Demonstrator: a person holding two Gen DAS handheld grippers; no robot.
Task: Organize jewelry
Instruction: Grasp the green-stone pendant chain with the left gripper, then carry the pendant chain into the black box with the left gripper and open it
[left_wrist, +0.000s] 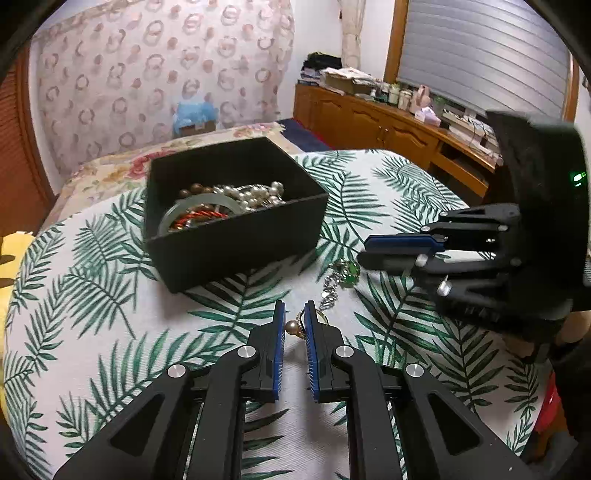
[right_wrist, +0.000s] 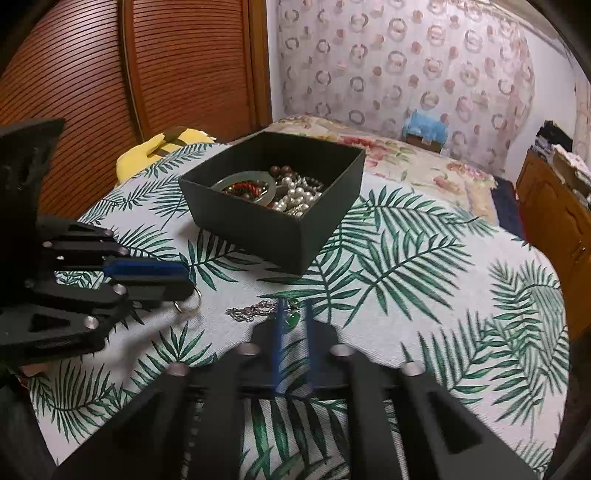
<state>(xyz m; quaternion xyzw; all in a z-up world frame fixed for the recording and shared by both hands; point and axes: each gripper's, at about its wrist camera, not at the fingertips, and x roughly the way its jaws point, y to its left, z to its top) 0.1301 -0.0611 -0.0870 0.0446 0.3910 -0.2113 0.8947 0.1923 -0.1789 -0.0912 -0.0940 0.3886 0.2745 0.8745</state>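
A black box holding pearls, a jade bangle and red cord sits on the palm-leaf cloth; it also shows in the right wrist view. My left gripper has its jaws narrowly apart around a pearl ring that touches the right pad. In the right wrist view the ring hangs at the left gripper's tips. A silver chain with a green pendant lies on the cloth. My right gripper, blurred, straddles the pendant with a narrow gap; from the left wrist view its fingers look nearly closed.
A floral bed lies behind the table. A wooden cabinet with clutter stands at the right under a shuttered window. A yellow object sits at the table's far left edge, by a slatted wooden door.
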